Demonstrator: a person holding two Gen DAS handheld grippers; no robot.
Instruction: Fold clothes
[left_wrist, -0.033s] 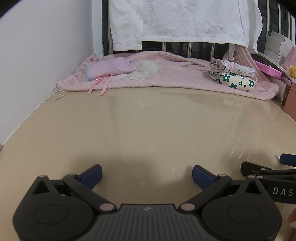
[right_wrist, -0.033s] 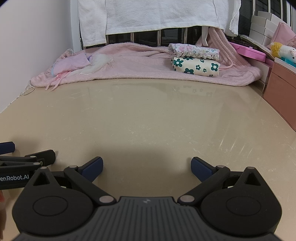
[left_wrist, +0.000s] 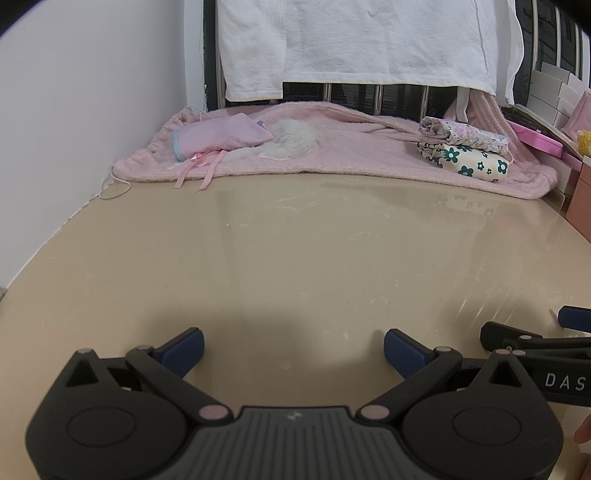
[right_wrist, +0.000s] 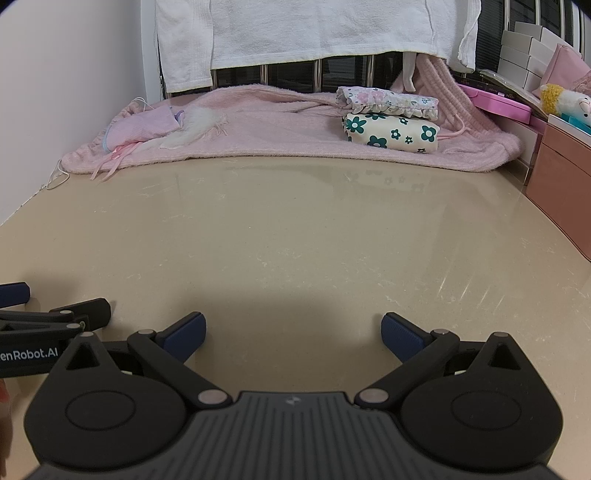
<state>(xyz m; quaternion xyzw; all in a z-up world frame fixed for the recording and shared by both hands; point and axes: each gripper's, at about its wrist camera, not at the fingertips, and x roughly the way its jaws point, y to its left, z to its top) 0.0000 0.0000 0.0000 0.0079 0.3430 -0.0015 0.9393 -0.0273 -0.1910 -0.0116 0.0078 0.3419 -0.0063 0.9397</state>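
Hand-held grippers (left_wrist: 293, 349) (right_wrist: 291, 332) gape, empty.

The left tongs (left_wrist: 293, 349) are matte black, with two round housings, a ribbed grey centre plate bearing a small logo, pinkish-silver pivot pins and dark blue ribbed pads (left_wrist: 402, 350). The right tongs (right_wrist: 291, 334) are built alike. White lettering reads "DAS" on one side arm and "enRobot.AI" on the other. A sliver of skin shows at the frame edge.
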